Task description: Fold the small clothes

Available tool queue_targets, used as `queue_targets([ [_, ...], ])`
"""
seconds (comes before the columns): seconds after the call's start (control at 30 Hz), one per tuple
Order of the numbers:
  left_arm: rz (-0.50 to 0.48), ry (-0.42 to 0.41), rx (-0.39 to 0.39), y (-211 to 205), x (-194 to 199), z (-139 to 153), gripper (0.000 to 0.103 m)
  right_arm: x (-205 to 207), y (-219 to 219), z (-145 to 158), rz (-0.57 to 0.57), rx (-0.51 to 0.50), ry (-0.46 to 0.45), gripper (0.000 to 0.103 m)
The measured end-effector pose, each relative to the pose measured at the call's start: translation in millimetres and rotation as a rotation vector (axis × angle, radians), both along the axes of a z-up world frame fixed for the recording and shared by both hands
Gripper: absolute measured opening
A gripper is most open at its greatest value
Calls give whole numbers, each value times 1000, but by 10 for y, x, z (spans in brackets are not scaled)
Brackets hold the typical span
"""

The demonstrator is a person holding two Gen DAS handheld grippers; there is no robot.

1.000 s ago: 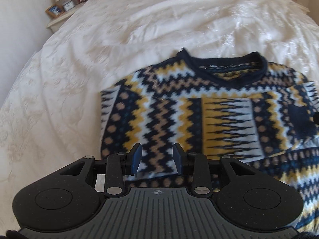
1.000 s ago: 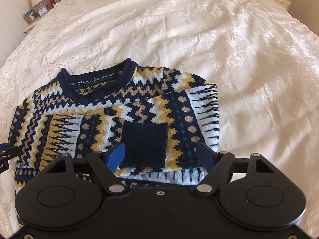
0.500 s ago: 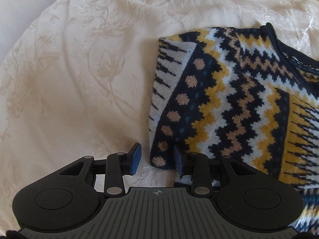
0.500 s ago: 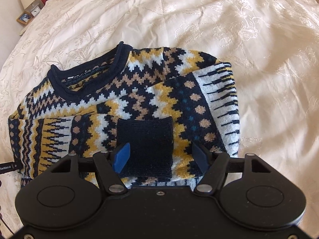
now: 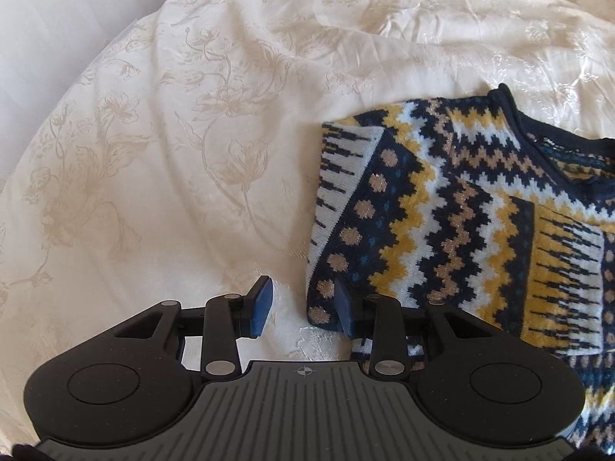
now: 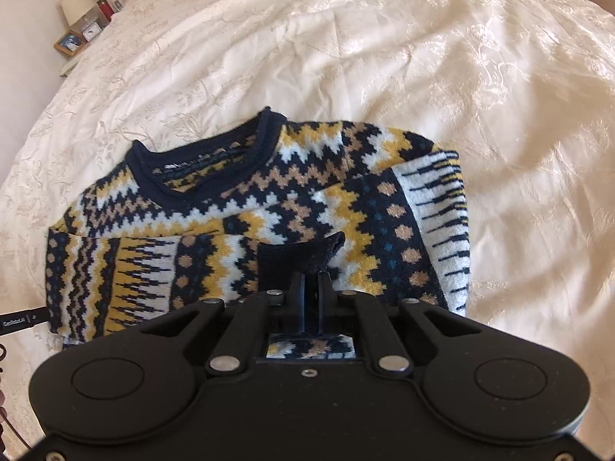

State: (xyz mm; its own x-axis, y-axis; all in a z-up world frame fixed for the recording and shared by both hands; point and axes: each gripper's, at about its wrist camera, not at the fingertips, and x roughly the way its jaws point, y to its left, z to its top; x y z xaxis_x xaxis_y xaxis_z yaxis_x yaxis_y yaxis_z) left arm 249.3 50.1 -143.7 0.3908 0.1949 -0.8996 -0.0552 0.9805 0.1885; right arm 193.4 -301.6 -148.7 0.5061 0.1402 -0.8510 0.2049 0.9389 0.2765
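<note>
Nearest in the left wrist view, the left gripper has its jaws spread partway with nothing between them but bedspread: its right-hand pad sits against or just over the near left corner of the sweater, its left-hand pad over bare cloth, so the folded edge lies just to the right of the gap. To take that corner, I judge, the gripper would need to slide a little rightward before closing. In the right wrist view the right gripper has its jaws drawn nearly together, pinching the dark navy cuff of the sleeve that lies folded across the sweater's front; the cuff's far right corner is lifted into a small peak above the knit. Of the two, the right gripper already has cloth in hold, while the left is only beside its corner. Beyond the jaws the sweater lies flat on the bed, both sleeves tucked inward so the body forms a block whose long axis runs left to right across the view, hem edge toward the grippers and navy neckline on the far side. The coming fold, as I read it, turns on carrying near cloth away toward that neckline. Farther off to the left stands a nightstand with a lamp and small framed things.
</note>
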Motion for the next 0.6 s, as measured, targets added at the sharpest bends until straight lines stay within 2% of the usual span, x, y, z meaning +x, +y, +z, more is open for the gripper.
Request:
queue_targets([
  [0.13, -22, -45, 1, -9, 9, 188, 34, -43, 13, 397, 33, 0, -97, 11],
  [0.23, -38, -71, -19, -52, 47, 305, 34, -66, -102, 543, -1, -19, -118, 11],
  [0.37, -70, -74, -32, -168, 140, 299, 35, 11, -302, 344, -73, -88, -37, 11],
  [0.6, -121, -40, 7, -414, 357, 28, 35, 107, -412, -44, -68, -125, 58, 11],
])
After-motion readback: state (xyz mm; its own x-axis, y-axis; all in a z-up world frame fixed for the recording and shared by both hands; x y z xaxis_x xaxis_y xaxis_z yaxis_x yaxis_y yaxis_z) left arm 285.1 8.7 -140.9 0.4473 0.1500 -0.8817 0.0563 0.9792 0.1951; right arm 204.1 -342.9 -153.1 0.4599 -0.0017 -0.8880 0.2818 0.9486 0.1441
